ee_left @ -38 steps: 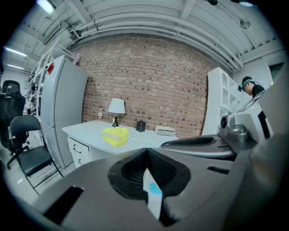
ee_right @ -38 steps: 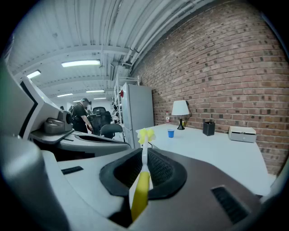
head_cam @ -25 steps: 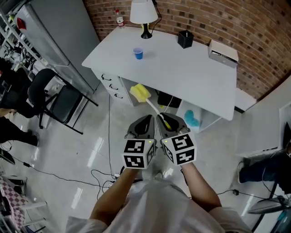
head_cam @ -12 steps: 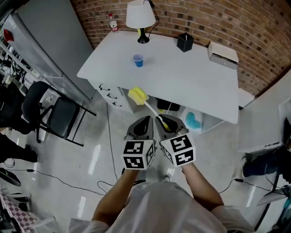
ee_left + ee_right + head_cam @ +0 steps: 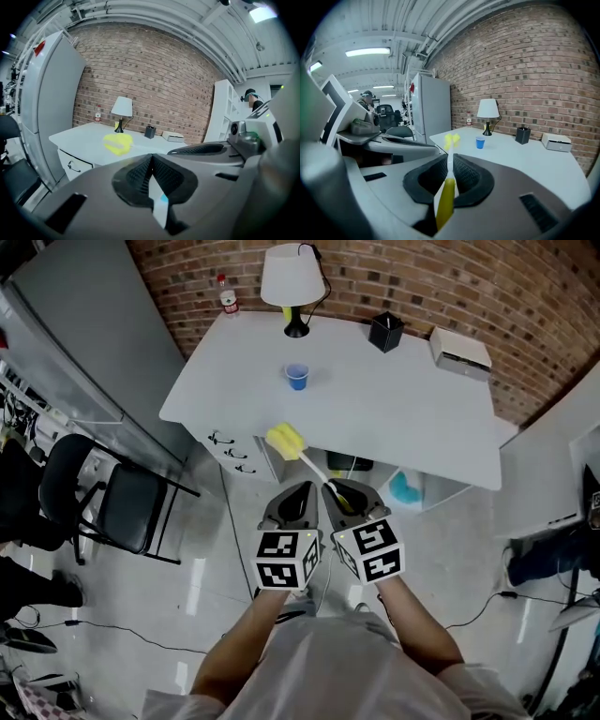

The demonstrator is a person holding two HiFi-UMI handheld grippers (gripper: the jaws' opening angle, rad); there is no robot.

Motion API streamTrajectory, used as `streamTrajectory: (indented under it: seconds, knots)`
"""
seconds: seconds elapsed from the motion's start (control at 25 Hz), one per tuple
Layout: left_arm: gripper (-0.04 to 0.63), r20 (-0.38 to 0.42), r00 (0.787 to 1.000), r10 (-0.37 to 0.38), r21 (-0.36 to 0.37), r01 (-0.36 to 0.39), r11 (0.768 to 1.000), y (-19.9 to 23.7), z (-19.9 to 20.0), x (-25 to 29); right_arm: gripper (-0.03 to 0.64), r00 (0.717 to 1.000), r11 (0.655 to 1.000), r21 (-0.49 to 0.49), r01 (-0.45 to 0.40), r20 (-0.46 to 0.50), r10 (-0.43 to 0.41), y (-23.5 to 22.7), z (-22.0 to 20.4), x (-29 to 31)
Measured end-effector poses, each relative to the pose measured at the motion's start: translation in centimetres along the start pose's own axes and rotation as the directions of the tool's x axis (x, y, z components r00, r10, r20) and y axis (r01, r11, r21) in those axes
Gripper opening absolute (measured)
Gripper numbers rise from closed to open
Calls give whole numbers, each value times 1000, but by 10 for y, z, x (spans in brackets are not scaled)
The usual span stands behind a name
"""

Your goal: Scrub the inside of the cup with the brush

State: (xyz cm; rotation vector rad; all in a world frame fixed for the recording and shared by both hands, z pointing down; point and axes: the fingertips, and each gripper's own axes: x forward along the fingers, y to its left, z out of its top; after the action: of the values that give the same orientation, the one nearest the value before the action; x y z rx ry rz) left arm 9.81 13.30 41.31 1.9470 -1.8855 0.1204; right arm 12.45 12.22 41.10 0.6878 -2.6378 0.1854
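Note:
A small blue cup [image 5: 296,377] [image 5: 480,142] stands upright on the white table [image 5: 394,418], left of its middle. My right gripper [image 5: 338,496] [image 5: 450,165] is shut on the yellow handle of the brush [image 5: 330,489] [image 5: 446,199]; its white stem runs forward to a yellow sponge head [image 5: 286,440] [image 5: 117,143] that hovers by the table's near edge, well short of the cup. My left gripper [image 5: 298,502] [image 5: 151,165] is shut and holds nothing, close beside the right one. Both are held in front of the person, over the floor.
On the table's far side stand a white lamp [image 5: 292,279], a black pen holder [image 5: 385,332], a white box [image 5: 460,350] and a bottle [image 5: 226,296]. A black chair [image 5: 117,507] is left of the table, a grey cabinet [image 5: 75,324] behind it. Cables lie on the floor.
The person has walked nearer to the table, so the table and cup look larger and closer. Both grippers keep their pose relative to the body, and the brush stays gripped.

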Motion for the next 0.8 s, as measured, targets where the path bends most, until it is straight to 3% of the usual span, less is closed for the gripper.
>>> streamTrajectory:
  seconds: [0.36,0.8]
  knots:
    - [6,-6,998,-66,24,66,998,51,12,-8,33,997,997,9,79,4,-79,26,22,33]
    - [6,-1,996,-92,43,92,995,82,21,6,34,993,993,12,118,17,-118,27,34,60]
